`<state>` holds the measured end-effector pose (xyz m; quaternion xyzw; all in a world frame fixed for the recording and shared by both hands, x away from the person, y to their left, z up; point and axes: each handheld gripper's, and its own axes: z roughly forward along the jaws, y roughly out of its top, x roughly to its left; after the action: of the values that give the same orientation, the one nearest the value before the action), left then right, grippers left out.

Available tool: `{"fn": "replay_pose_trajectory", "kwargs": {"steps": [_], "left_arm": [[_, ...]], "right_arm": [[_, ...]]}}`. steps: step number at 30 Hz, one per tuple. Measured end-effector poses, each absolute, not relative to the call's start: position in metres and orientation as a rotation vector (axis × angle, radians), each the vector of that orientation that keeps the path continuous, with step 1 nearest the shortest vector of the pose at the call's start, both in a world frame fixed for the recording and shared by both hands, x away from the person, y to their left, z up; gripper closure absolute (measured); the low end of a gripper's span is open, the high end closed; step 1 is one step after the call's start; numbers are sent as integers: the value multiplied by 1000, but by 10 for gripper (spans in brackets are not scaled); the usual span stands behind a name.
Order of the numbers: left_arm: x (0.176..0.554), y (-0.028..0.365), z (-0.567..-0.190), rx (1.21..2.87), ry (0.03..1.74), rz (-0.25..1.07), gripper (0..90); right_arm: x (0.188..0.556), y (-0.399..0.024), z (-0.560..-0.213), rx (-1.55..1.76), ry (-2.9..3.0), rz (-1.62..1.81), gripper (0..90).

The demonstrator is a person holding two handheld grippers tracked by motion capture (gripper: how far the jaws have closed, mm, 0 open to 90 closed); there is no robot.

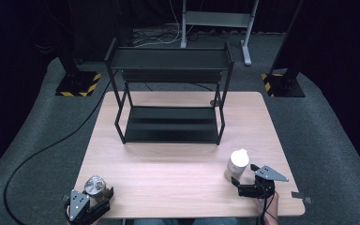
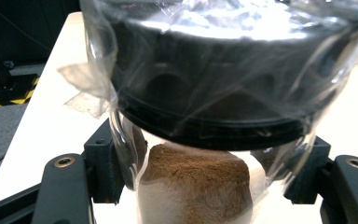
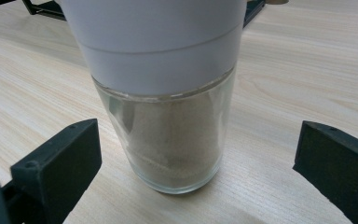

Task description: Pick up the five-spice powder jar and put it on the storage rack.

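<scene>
Two spice jars are in play on the light wooden table (image 1: 178, 164), one per gripper. The left gripper (image 1: 96, 199) sits at the near left corner of the table with its black jaws pinched tight on a clear glass jar with a black cap and a loose plastic wrap over its top (image 2: 223, 93); in the left gripper view you can see brown powder inside and the jaw pads pressing against the glass on both sides. From the high view that jar stands upright right at the table's front edge. Over on the right, the right gripper (image 1: 241, 180) has its jaws spread wide around a clear glass jar with a white plastic top (image 3: 168, 93), which stands upright on the wood near the front right of the table. In the right gripper view there's clear daylight between each pad and the glass, so nothing is gripped there, and pale powder fills the lower part. A black two-tier metal shelf rack (image 1: 168, 93) stands at the far middle of the table, well apart from both jars.
</scene>
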<state>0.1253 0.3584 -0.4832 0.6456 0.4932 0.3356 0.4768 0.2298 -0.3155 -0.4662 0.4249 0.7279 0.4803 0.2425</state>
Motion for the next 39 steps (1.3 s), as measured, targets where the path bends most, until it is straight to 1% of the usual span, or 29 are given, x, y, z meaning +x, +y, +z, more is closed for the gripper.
{"fn": "replay_pose_trajectory", "kwargs": {"steps": [10, 21, 39], "left_arm": [[132, 359, -468, 1604, 1169, 818, 301], [146, 349, -452, 1651, 1114, 829, 301], [171, 343, -436, 1684, 1051, 815, 301]], "right_arm": [[231, -314, -466, 1152, 1996, 1302, 0], [231, -313, -465, 1157, 2000, 1295, 1], [232, -314, -465, 1158, 2004, 1300, 1]]}}
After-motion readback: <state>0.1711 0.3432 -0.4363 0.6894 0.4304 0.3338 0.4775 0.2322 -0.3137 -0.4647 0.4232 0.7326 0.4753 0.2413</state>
